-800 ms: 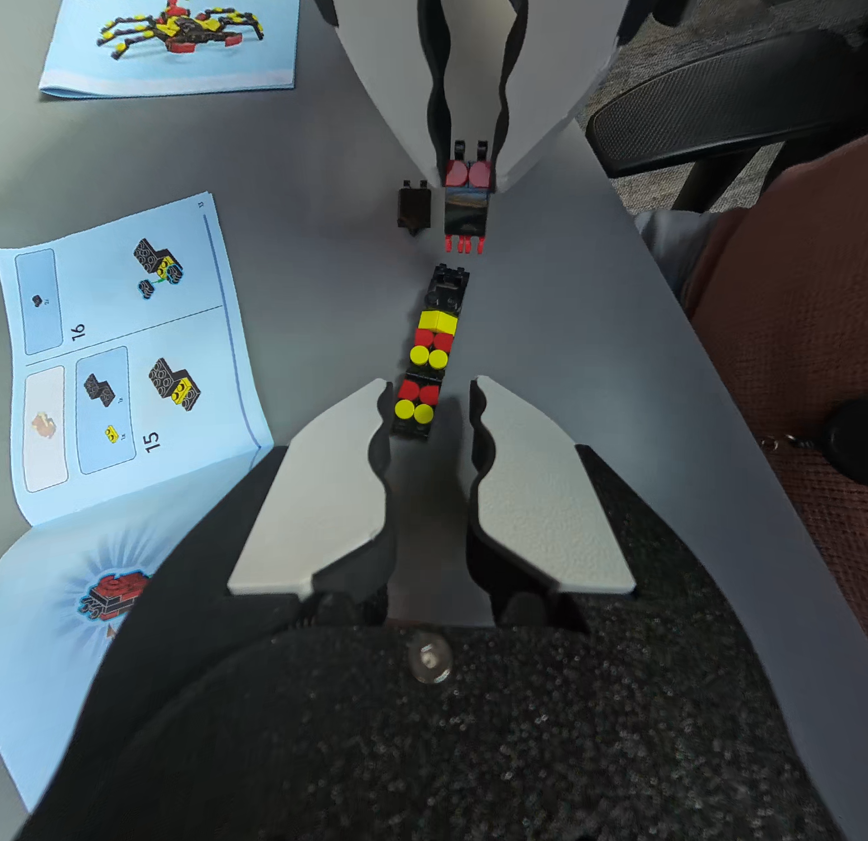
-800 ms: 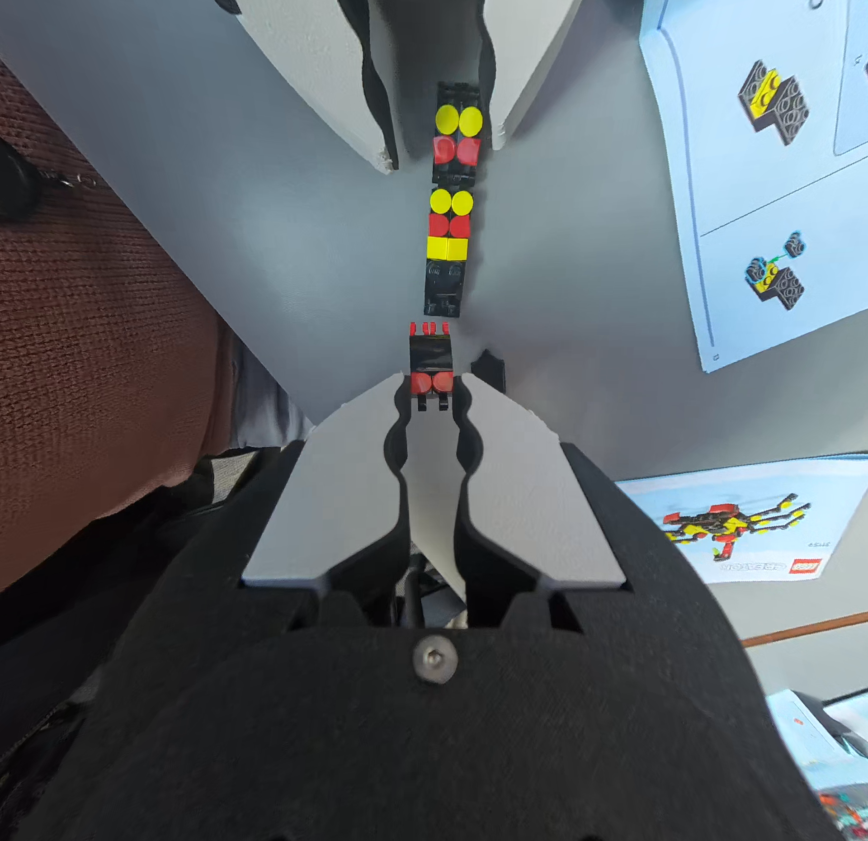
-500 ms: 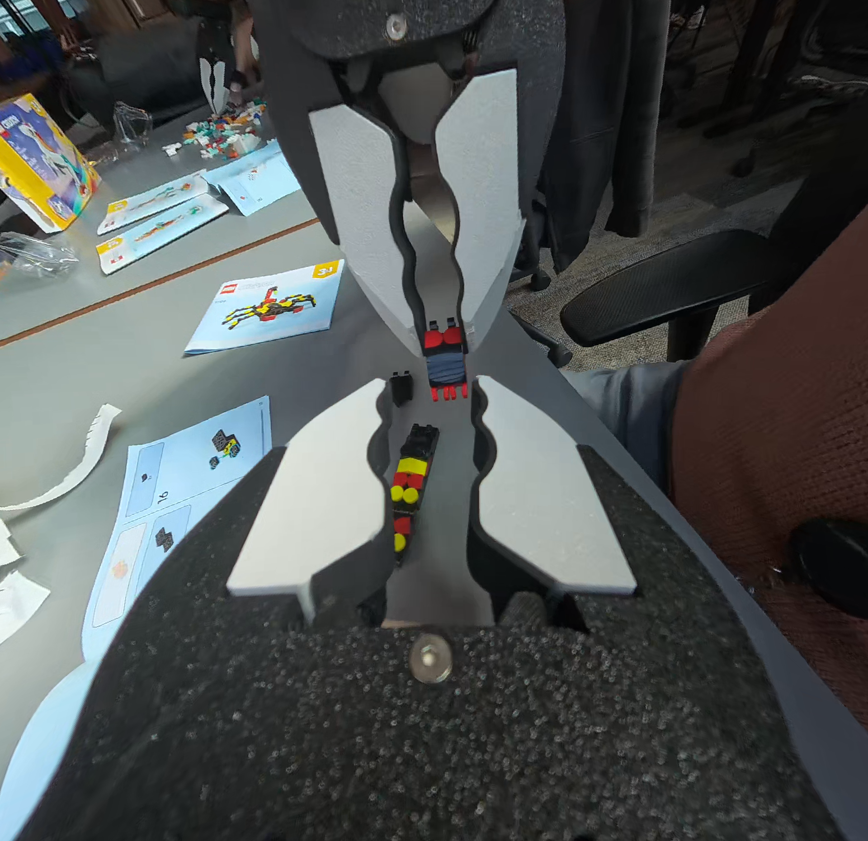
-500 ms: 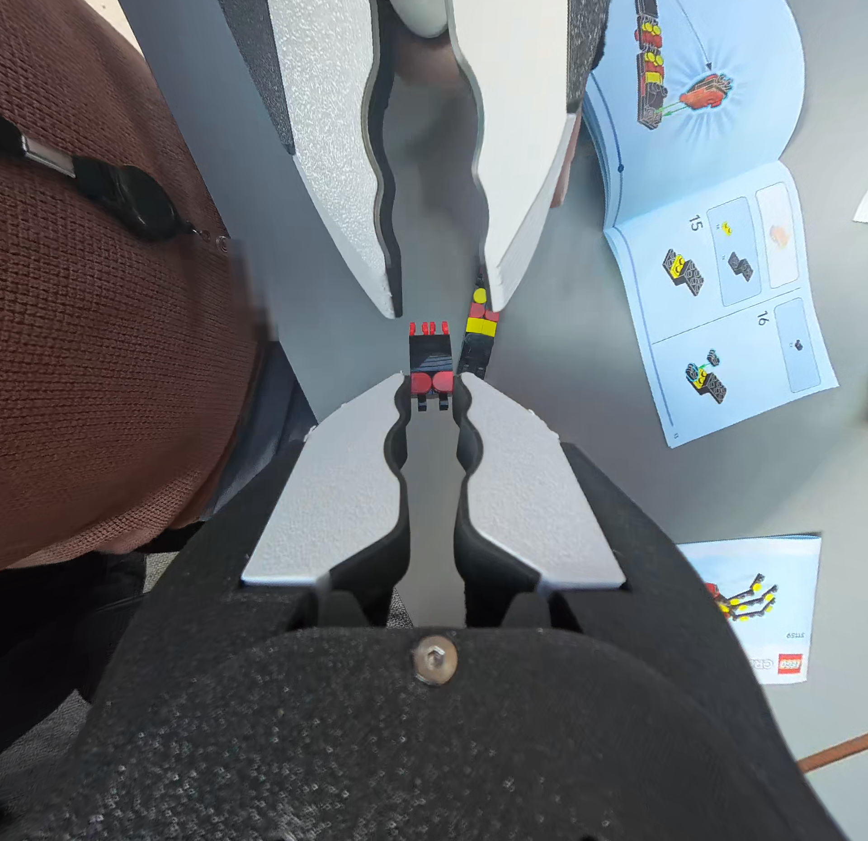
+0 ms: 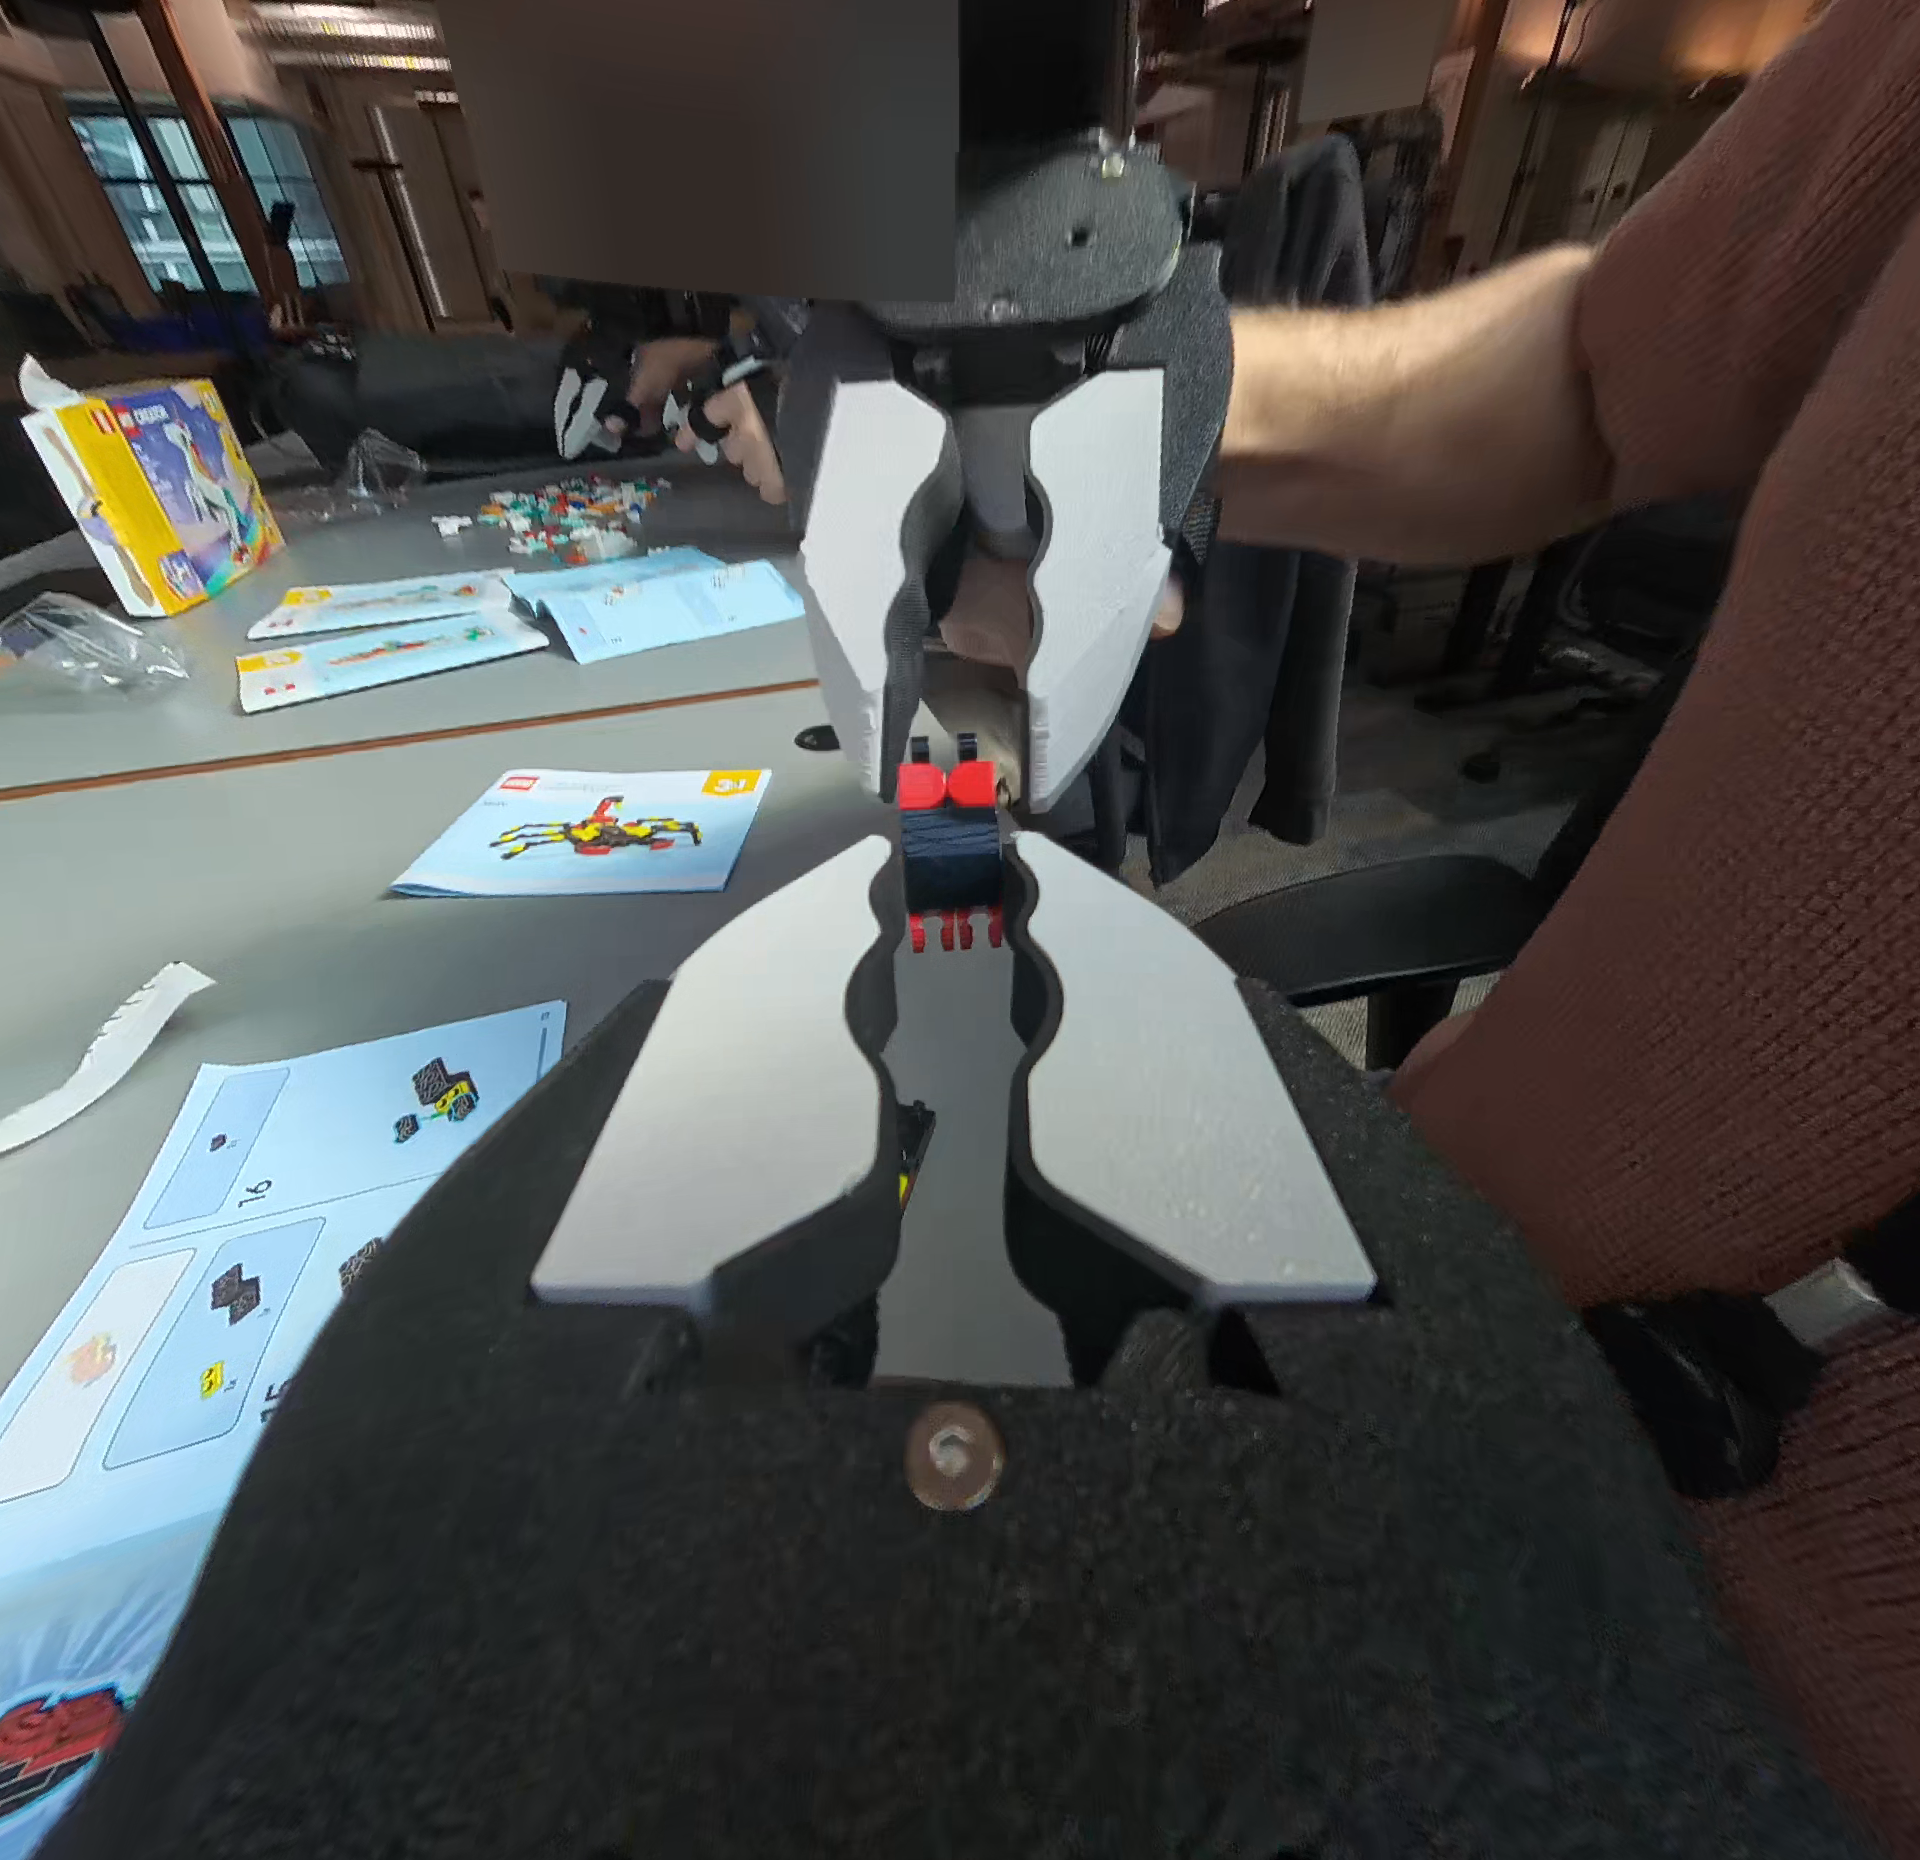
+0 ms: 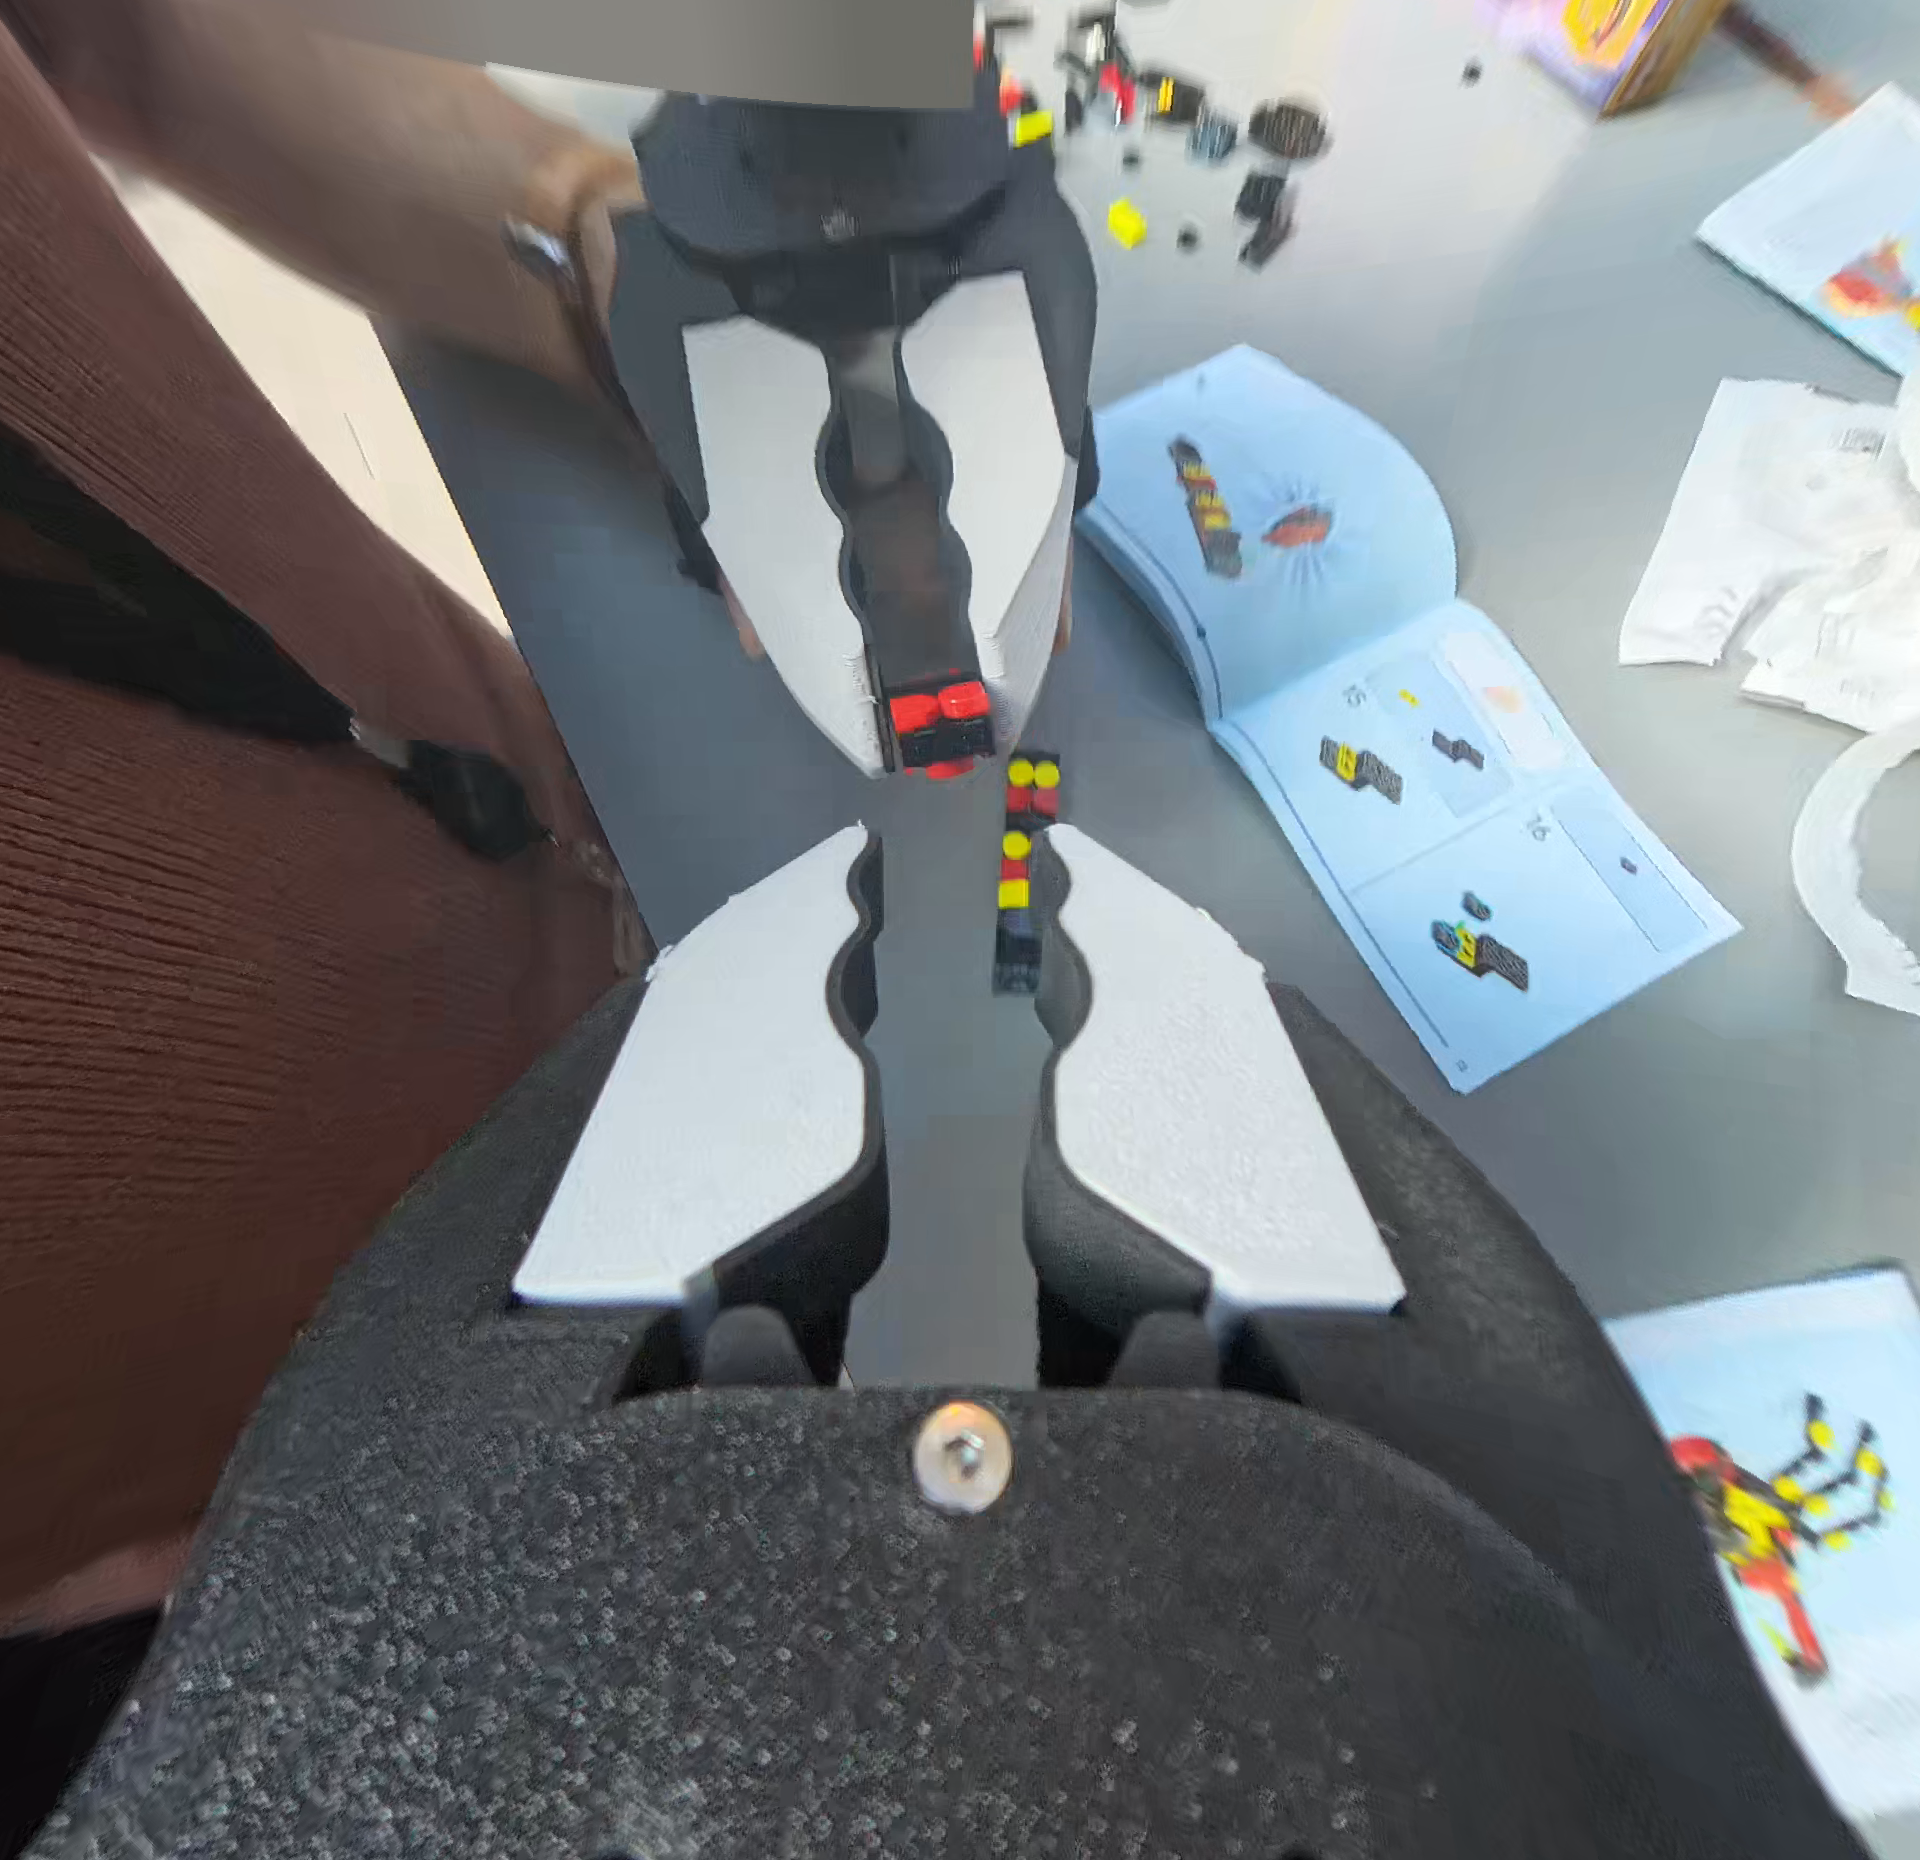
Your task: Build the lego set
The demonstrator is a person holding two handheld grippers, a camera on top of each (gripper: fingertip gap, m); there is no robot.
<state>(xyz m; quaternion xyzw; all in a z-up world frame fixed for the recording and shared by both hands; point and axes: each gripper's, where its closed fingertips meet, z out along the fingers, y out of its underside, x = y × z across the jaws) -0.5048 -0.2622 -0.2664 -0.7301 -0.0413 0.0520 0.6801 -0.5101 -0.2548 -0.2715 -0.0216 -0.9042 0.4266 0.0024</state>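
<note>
The left gripper (image 5: 951,875) held the small black-and-red lego piece (image 5: 948,854) clamped between its fingers, above the grey counter (image 5: 260,875). The right gripper (image 6: 961,865), just beyond that piece, had its fingers apart and empty. The long black, red and yellow lego strip (image 6: 1023,865) lay on the counter below the piece, beside the open instruction booklet (image 6: 1455,771)

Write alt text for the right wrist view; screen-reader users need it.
The left gripper, facing the camera, pinches a small red-and-black Lego piece above the grey table. The right gripper is open and empty, with a black, red and yellow brick strip beside it.
</note>
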